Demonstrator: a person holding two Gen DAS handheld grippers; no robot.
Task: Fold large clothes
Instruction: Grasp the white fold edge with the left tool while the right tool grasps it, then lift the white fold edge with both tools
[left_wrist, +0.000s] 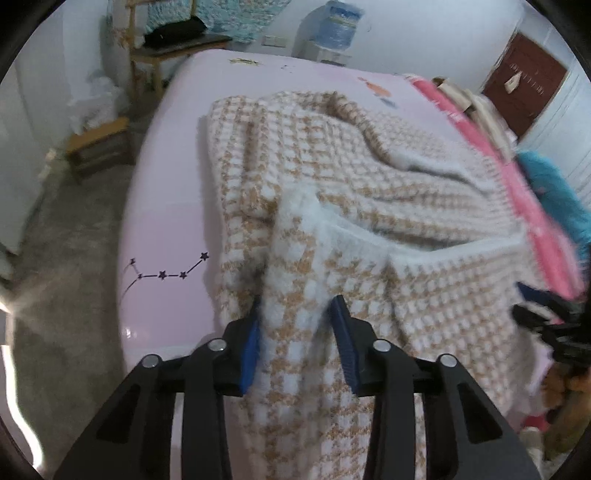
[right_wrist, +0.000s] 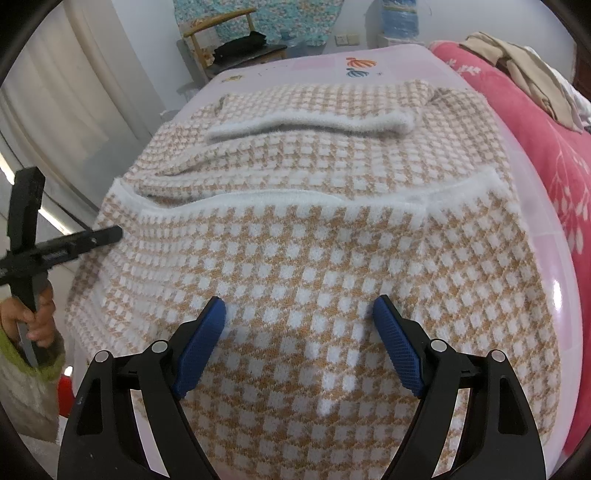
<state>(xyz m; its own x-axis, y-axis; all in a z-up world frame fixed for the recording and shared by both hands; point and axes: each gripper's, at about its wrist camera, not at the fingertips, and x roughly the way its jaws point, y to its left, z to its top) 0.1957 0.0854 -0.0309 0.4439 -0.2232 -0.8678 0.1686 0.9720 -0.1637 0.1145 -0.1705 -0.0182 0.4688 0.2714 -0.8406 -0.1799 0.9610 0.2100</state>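
A: Where is the fuzzy tan-and-white houndstooth knitted sweater (right_wrist: 314, 236)?

B: Spread on the pink bed sheet (left_wrist: 166, 206). The left gripper (left_wrist: 295, 332) pinches a raised fold; the right gripper (right_wrist: 299, 332) hovers, jaws spread.

A: Handling?

B: Likely soft, floppy, bulky; grip the white ribbed hem (right_wrist: 258, 197).

No readable text, label, brand or number shows in either view.

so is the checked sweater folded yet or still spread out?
Partly folded. The sweater has its white-trimmed hem lying across the body, and a sleeve with white cuff is laid over it. Left gripper grips a bunched edge.
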